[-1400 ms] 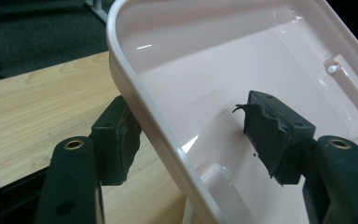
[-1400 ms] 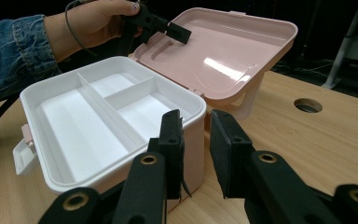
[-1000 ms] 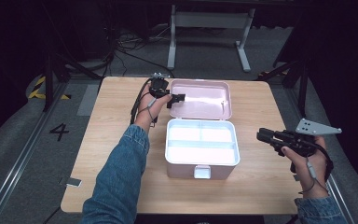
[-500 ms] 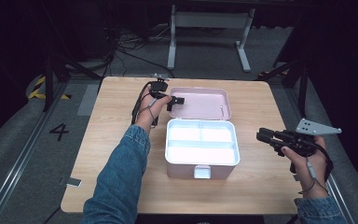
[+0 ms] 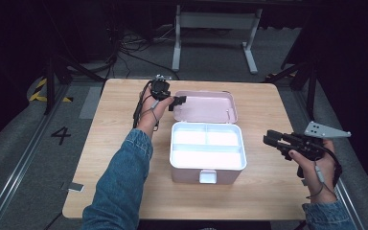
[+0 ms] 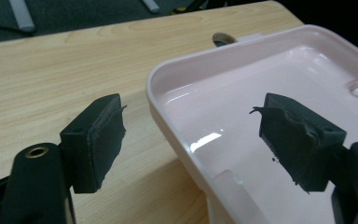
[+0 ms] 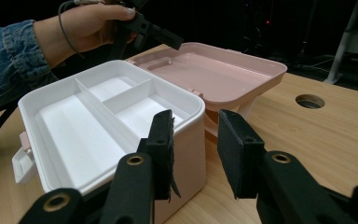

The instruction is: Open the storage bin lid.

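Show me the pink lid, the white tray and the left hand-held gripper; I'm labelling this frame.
pink lid (image 5: 206, 106), high view, its inner face.
white tray (image 5: 207, 149), high view, its centre divider.
left hand-held gripper (image 5: 177, 102), high view, between its fingertips.

This looks like a lab or recording studio set up for handling trials, not a home. A plain wooden worktop (image 5: 124, 143) with a round cable hole (image 7: 310, 101) stands alone on a grey carpeted floor (image 5: 19, 158). The surroundings are dark, as if curtained off. Loose cables (image 5: 124, 48) lie on the floor beyond it, beside the white metal legs of a stand (image 5: 215, 28). Yellow-and-black hazard tape (image 5: 40, 91) and a marked number 4 (image 5: 61, 135) sit beside a metal floor rail (image 5: 14, 177).
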Demonstrator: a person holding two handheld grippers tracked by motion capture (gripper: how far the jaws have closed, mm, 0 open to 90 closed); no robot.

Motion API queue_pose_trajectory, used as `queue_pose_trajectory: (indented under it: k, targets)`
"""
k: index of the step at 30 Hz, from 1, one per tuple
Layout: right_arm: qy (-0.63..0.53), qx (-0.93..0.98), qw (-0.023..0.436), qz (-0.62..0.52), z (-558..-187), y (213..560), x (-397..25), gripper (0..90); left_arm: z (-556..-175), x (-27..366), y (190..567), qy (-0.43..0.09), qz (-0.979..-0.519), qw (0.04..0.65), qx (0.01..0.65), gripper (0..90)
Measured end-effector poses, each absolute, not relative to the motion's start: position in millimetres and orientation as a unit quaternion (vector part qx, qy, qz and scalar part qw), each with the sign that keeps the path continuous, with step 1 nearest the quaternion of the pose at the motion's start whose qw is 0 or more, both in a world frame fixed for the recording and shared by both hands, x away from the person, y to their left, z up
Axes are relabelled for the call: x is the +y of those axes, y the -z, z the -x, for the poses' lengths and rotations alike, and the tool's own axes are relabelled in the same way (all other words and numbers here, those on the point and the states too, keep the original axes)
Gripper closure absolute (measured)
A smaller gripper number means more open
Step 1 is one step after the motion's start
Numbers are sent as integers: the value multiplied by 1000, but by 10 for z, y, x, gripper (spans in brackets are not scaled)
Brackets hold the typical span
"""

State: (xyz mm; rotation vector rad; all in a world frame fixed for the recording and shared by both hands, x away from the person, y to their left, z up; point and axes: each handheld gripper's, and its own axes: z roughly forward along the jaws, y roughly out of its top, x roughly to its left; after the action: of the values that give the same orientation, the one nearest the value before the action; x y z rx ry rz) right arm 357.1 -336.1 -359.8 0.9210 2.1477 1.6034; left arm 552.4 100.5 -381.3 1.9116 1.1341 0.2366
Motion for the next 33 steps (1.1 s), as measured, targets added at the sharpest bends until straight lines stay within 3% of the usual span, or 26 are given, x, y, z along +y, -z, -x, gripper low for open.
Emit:
queue_pose_trajectory:
  k: [14, 21, 33]
  targets:
    - [-559, 750, 149, -321, -3676, 3584, -3329, 632, -4870, 1120, 3254, -115, -786, 484, 367, 233]
    - [-557, 751, 144, -323, -3776, 3560, -3314, 621, -4424, 1281, 3011, -156, -785, 504, 326, 236]
    - [-548, 757, 138, -329, -3843, 3570, -3303, 604, -3883, 1539, 3005, -161, -806, 481, 304, 231]
